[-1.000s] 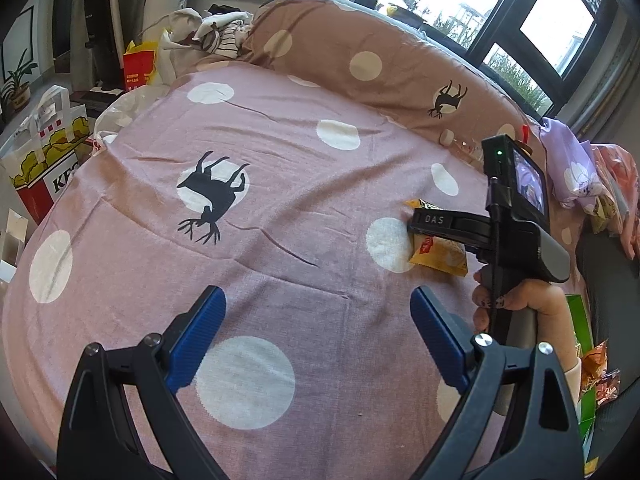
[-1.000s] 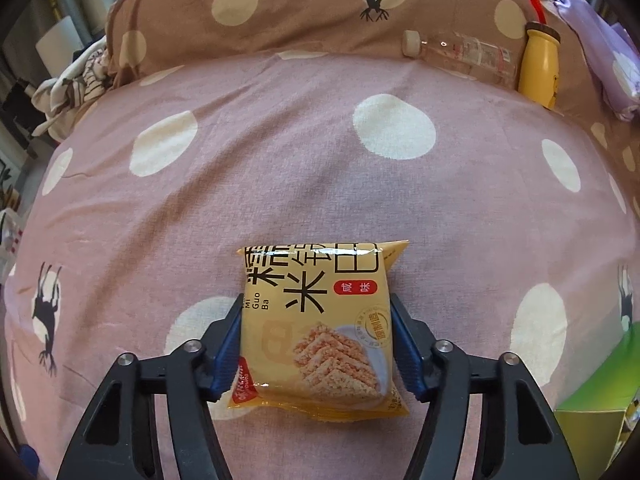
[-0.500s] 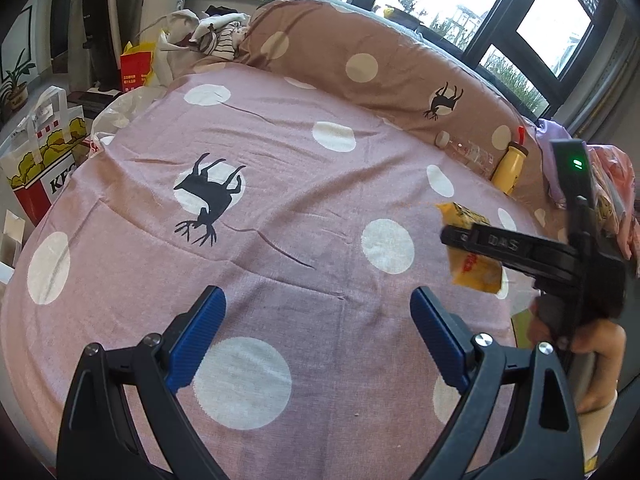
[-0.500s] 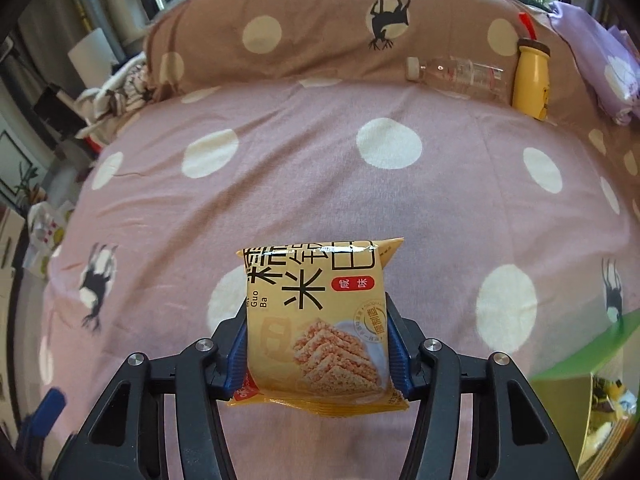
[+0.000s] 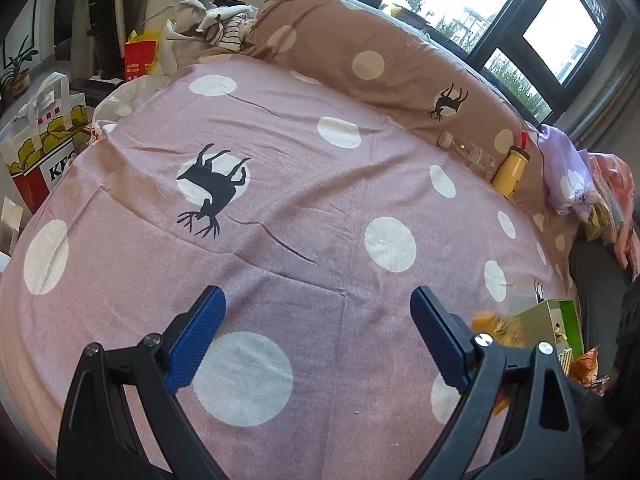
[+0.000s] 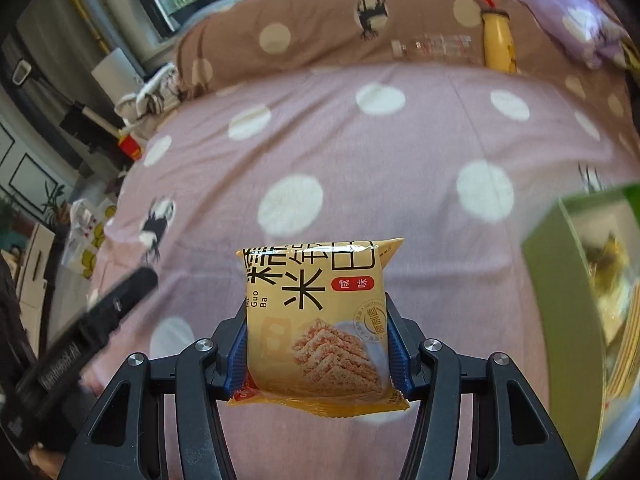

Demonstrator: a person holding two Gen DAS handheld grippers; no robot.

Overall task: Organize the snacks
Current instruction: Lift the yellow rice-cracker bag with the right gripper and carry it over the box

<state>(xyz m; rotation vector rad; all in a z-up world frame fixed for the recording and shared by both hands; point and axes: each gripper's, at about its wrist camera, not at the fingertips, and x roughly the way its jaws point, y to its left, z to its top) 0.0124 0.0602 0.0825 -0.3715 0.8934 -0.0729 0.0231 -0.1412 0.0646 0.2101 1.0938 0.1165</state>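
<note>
We are holding the yellow snack packet (image 6: 316, 320) upright in the right gripper (image 6: 316, 354), with both blue pads pressing on its two side edges. The packet is hanging clear above the pink bedspread (image 6: 360, 152), taken here as our landmark. Its printed face is turned toward the right wrist camera.

On the near right edge of the bedspread the green box (image 6: 560, 304) is standing open. Its contents are blurred in the right wrist view, but they appear to be more wrapped snacks. In the left wrist view the same green box (image 5: 560, 320) is sitting at the right border of the bedspread (image 5: 300, 200), with orange wrappers (image 5: 496, 326) just beside it.

We are keeping the left gripper (image 5: 316, 336) over the near part of the bedspread, its jaws standing wide apart with nothing between them.

At the far edge of the bedspread, the yellow bottle (image 6: 498, 42) and the clear bottle (image 6: 436, 46) are lying against the brown pillow (image 6: 320, 32). Beyond the bedspread's left edge, a red-and-white paper bag (image 5: 40, 148) is standing on the floor.
</note>
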